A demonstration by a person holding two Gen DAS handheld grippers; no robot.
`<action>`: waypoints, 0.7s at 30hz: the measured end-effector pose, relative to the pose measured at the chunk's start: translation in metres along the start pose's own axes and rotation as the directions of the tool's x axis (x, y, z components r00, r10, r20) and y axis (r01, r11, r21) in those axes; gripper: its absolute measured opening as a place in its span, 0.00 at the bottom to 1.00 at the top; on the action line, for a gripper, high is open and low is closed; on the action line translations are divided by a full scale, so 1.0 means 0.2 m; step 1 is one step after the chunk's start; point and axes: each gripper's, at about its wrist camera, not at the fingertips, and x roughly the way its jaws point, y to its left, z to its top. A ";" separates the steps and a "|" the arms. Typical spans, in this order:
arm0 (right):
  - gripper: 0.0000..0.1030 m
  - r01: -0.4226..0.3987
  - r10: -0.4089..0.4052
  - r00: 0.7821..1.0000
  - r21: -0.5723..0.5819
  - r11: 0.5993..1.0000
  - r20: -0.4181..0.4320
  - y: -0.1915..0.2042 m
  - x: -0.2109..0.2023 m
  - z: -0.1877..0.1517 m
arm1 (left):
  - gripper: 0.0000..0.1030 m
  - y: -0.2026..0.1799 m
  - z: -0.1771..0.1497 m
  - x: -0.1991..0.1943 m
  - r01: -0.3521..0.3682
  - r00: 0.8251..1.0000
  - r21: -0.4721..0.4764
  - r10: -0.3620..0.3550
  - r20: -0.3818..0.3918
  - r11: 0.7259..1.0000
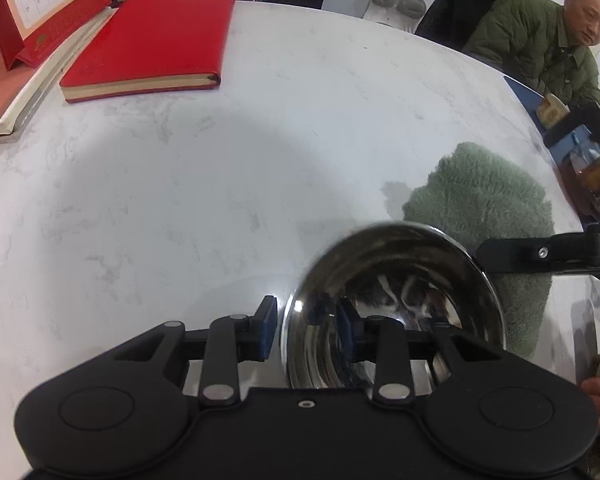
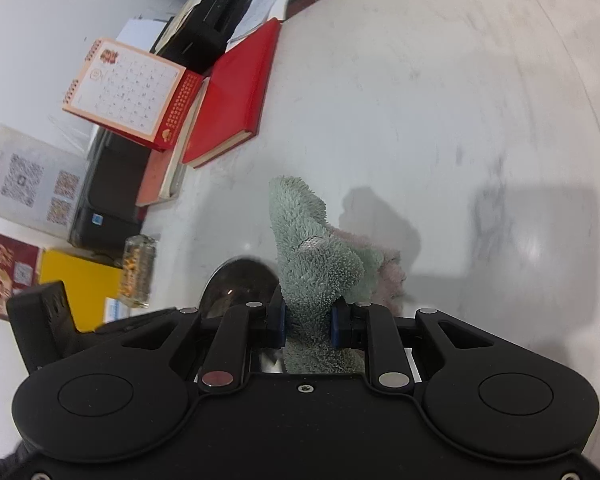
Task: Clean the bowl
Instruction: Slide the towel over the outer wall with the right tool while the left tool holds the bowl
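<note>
Bowl [image 1: 394, 308], stainless steel, sits on the white marble table [image 1: 220, 160], tilted, w/ its wall straddled by the left gripper [image 1: 306, 330]: one blue pad is seen outside the rim, the other inside. Whether the pads actually press the wall can't be told for certain; it looks pinched at the near-left rim. A green fluffy cloth [image 2: 320, 264] is clamped between the right gripper [image 2: 308, 326] fingers, bunched and standing up past the pads, just beside the bowl's far edge. Step judged: bowl steadied, cloth picked up, wiping not yet begun. Next move calls for the cloth to be brought over the rim and pressed into the bowl's inside, w/ the bowl kept pinned against sliding on the slick marble.
</note>
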 end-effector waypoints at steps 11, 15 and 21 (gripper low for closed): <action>0.19 -0.059 0.059 0.998 0.007 0.998 -0.024 0.02 0.16 0.17 | 0.33 -0.04 -0.03 0.02 0.004 1.000 0.005 -0.004 0.001 1.000; 0.19 -0.097 0.100 0.994 0.069 0.993 -0.034 -0.02 0.18 0.13 | 0.35 -0.04 -0.03 0.02 0.002 1.000 -0.018 -0.002 0.009 1.000; 0.19 -0.138 0.142 0.990 0.176 0.975 -0.009 -0.11 0.12 0.07 | 0.36 -0.04 -0.04 0.02 0.007 1.000 -0.044 -0.006 0.019 0.999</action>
